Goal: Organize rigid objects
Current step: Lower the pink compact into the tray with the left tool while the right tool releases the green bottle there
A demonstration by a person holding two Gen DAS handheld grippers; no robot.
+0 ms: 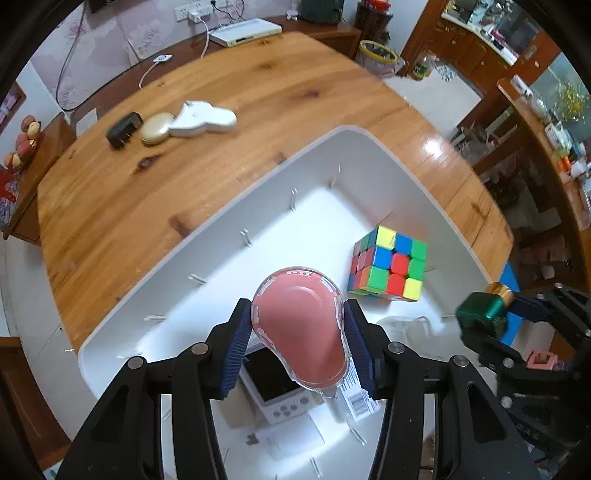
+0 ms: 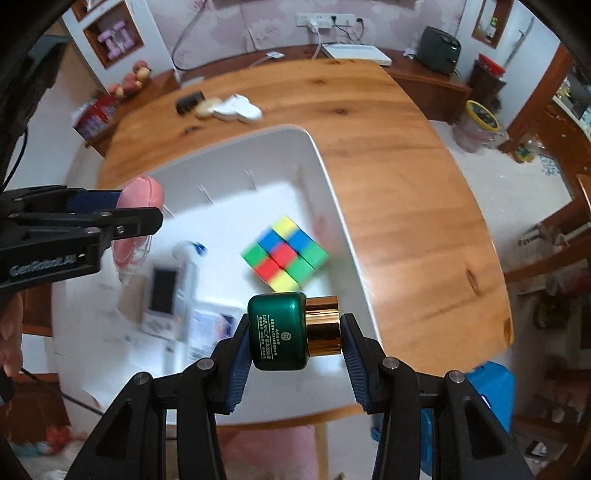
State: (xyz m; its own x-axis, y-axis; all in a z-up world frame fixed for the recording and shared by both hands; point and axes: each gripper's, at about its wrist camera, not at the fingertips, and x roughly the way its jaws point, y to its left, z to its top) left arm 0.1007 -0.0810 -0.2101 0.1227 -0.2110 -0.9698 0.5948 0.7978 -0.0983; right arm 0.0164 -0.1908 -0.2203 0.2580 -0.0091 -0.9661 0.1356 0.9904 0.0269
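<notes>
My left gripper (image 1: pixel 298 332) is shut on a pink correction tape dispenser (image 1: pixel 301 325) in a clear shell, held above the white bin (image 1: pixel 221 229). My right gripper (image 2: pixel 293 334) is shut on a green bottle with a gold cap (image 2: pixel 280 332), held over the bin's near right rim (image 2: pixel 332 192). In the bin lie a Rubik's cube (image 1: pixel 388 264), a small white device with a dark screen (image 1: pixel 275 384) and some papers. The right gripper with the bottle also shows in the left wrist view (image 1: pixel 484 306); the left gripper shows in the right wrist view (image 2: pixel 140 206).
The bin stands on a round wooden table (image 1: pixel 147 192). At the table's far side lie a black charger (image 1: pixel 123 129), a tan oval case (image 1: pixel 157 128) and a white object (image 1: pixel 203 117). A white router (image 1: pixel 245 31) sits on the sideboard behind.
</notes>
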